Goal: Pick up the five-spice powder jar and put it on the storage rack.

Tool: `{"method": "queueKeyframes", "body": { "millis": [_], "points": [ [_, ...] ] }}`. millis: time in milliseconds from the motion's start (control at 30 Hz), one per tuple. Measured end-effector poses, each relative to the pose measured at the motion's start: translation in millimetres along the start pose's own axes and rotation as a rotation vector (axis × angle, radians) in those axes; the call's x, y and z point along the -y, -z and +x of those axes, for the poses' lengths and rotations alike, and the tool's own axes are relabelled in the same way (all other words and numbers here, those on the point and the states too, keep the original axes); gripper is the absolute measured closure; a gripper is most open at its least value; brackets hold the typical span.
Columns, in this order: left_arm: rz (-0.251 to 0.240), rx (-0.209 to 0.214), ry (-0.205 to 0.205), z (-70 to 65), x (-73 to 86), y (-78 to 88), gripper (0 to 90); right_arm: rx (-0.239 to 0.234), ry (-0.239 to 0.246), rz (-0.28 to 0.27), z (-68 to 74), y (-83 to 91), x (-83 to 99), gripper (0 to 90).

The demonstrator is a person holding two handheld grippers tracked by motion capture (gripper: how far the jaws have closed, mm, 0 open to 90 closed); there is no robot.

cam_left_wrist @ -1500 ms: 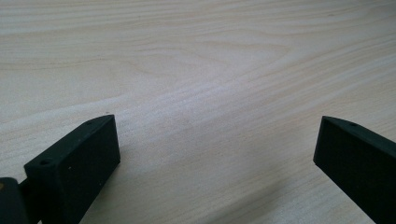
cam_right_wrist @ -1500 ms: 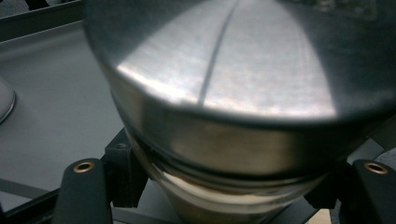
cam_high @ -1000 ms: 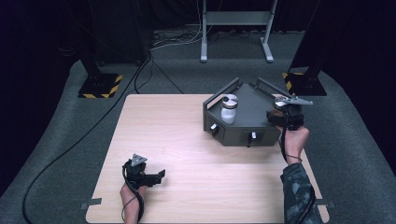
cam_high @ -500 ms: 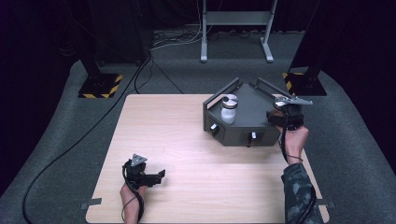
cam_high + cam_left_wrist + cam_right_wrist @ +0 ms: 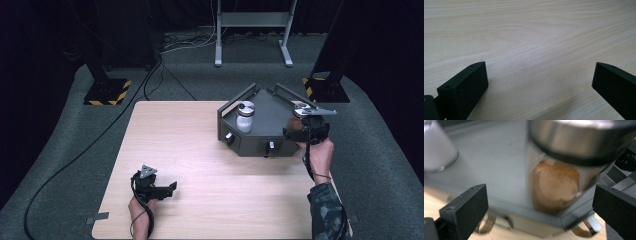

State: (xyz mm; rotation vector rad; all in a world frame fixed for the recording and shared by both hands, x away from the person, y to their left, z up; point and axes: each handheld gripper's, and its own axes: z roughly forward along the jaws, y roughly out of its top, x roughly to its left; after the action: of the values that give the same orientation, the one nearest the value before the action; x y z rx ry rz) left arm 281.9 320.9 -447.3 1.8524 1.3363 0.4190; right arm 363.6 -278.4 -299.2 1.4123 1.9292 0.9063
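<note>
- On the grey tray's [image 5: 270, 107] near right corner: a jar of brown powder [image 5: 554, 187] with a steel lid, standing upright, blurred in the right gripper view.
- Right claw [image 5: 540, 205] brackets that jar; jaws have just been opening and now stand wide, jar between them, pads clear of the glass on both sides. Nothing gripped.
- High view puts the right claw [image 5: 302, 127] at the tray's right edge, hand below it, camo sleeve coming up from the bottom edge.
- Second jar, white contents [image 5: 245, 117], steel lid, stands on the same tray to the left, well apart from the brown one; it also shows at the top left of the right gripper view.
- Tray front carries small knobs and metal clips; it sits on the far right part of the wooden surface [image 5: 200, 150].
- Left claw [image 5: 167, 189] rests low at the near left of the surface, well apart from the tray.
- Left gripper view: left claw's jaws spread wide, bare wood grain between them, holding nothing.
</note>
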Motion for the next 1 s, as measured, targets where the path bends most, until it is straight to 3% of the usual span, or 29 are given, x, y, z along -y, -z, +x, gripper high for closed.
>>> {"method": "queueKeyframes", "body": {
  "millis": [100, 267, 467, 567, 767, 833, 1000],
  "points": [
    [0.001, -0.001, -0.002, -0.3, -0.2, -0.1, 0.3, 0.023, 0.035, 0.003, 8.2, 7.4, 8.6, 0.0],
    [0.002, -0.003, -0.003, -0.9, -0.4, -0.2, 0.3, 0.034, 0.037, 0.002, 14.3, 20.3, 33.3, 0.0],
    [0.003, -0.005, -0.006, -1.2, -0.7, -0.4, 0.2, -0.004, -0.008, -0.025, 17.9, 30.2, 85.9, 0.0],
    [0.003, -0.006, -0.007, -1.6, -0.7, -0.5, 0.3, 0.004, -0.001, -0.049, 27.9, 29.1, 119.9, 0.0],
    [0.005, -0.009, -0.009, -2.6, -1.0, -0.7, 0.2, -0.044, 0.007, 0.020, 31.2, 18.1, 152.0, 0.0],
    [0.006, -0.010, -0.010, -2.9, -1.1, -0.8, 0.2, -0.030, 0.013, 0.044, 32.8, 14.7, 156.3, 0.0],
    [0.010, -0.017, -0.018, -4.7, -1.9, -1.2, 0.3, -0.051, -0.027, 0.065, 24.9, 9.3, 168.4, 0.0]
  ]
}}
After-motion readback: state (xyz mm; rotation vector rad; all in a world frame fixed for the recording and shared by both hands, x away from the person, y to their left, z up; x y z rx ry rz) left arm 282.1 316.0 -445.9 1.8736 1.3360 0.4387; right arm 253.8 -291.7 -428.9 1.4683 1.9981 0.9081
